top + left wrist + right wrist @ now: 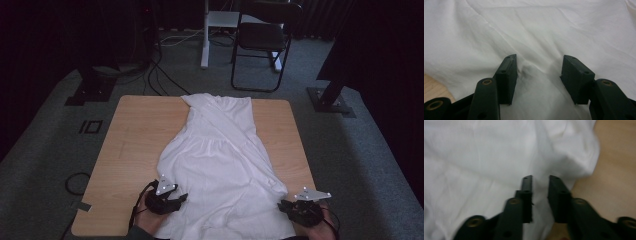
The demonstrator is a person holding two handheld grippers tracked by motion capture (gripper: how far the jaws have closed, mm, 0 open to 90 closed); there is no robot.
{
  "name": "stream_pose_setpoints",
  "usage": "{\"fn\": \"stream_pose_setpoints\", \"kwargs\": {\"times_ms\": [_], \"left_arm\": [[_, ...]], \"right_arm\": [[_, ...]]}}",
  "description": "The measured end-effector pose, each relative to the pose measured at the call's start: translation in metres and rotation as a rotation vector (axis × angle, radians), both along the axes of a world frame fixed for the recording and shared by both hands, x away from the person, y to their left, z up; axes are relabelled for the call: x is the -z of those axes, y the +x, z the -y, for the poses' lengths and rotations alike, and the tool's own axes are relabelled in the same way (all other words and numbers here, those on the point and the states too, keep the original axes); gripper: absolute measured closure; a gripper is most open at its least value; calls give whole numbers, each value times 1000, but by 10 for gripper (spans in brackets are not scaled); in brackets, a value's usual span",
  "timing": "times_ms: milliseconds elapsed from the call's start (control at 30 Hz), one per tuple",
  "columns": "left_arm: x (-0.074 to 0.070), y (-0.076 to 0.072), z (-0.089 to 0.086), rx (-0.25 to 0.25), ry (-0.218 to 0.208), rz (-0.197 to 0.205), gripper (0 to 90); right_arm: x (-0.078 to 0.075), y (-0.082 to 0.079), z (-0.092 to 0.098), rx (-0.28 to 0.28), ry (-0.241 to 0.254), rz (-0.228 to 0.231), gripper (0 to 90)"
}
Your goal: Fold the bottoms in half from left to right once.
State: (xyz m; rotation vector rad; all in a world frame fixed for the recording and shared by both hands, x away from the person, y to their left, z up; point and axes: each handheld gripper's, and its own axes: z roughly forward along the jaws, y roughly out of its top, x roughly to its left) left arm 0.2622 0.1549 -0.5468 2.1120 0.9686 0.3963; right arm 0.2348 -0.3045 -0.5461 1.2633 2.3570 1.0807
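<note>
The white dress (220, 165) lies flat on the counter (135, 135), its long axis running straight away from the person, hem nearest. The left tool (181, 198), jaws apart, sits over the hem's left corner; the right tool (281, 205), jaws narrowly apart, unclamped, meets the right corner.

Two black grippers, left (181, 199) and right (283, 205), grey three-cornered top plates (brass-ringed pivots), trailing black cables, blocky jaws.

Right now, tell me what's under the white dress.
The wooden table lies under the white dress, bare along both sides. Whatever sits beneath the cloth itself is covered and cannot be seen.
</note>
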Motion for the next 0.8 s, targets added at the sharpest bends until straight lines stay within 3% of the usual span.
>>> {"fn": "stream_pose_setpoints", "kwargs": {"times_ms": [133, 267, 333, 367, 467, 500, 600, 800], "left_arm": [[-2, 0, 6, 13, 8, 10, 472], [-4, -3, 12, 35, 13, 20, 472], [-4, -5, 15, 49, 9, 18, 472], [-4, -6, 17, 56, 10, 17, 471], [-2, -7, 21, 64, 14, 9, 470], [-2, -7, 22, 68, 14, 7, 471], [-5, -8, 25, 83, 4, 1, 471], [-21, -4, 41, 148, 7, 18, 475]], "right_arm": [[-5, 20, -17, 16, 22, 74, 525], [-1, 46, -29, 28, 17, 84, 483], [4, 54, -32, 28, 13, 55, 495], [5, 56, -33, 14, -1, 45, 584], [8, 53, -32, -27, -8, 15, 814], [7, 49, -30, -32, -9, 15, 850], [4, 34, -18, -47, 2, 19, 874], [2, -1, 18, -15, 30, -1, 870]]}}
